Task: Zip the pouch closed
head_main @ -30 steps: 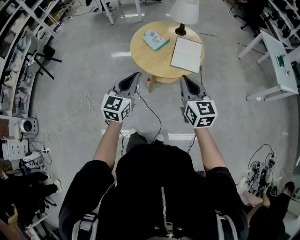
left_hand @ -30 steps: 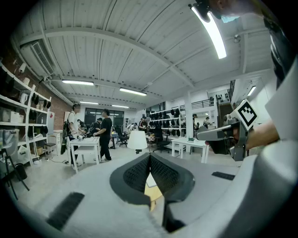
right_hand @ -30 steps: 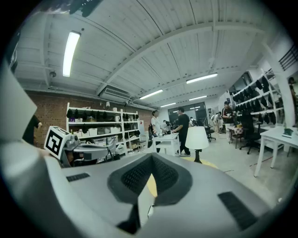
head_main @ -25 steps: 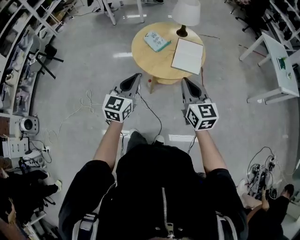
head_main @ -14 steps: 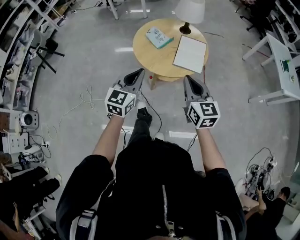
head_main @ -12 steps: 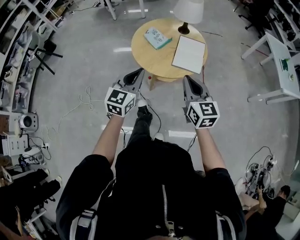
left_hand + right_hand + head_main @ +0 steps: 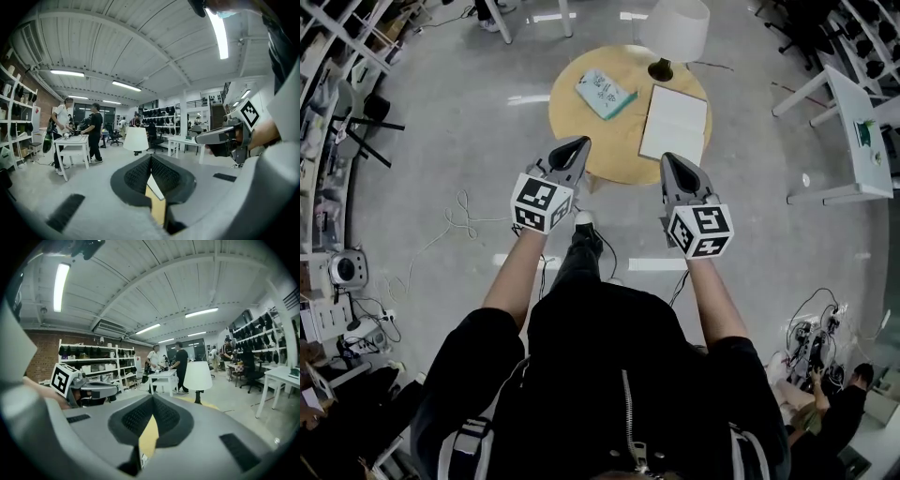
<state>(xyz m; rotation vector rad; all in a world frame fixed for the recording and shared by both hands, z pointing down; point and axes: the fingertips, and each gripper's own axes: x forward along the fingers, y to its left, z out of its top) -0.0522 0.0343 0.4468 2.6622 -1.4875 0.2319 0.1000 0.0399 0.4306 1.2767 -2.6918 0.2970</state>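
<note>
a teal patterned pouch [image 7: 606, 93] lies flat on the round table [image 7: 619, 142] (zip too small to tell).

The pouch [image 7: 606, 93] is lying on the round table [image 7: 614, 141], toward its far left edge. The notebook [image 7: 674, 125] is lying to the pouch's right, reaching toward the right edge. The lamp [image 7: 674, 33] is standing at the far edge, behind the notebook. The left gripper [image 7: 577, 144] is hanging at the near left edge. The right gripper [image 7: 669, 159] is hanging at the near right edge, just before the notebook. A desk [image 7: 855, 122] is standing well apart, to the table's right.
</note>
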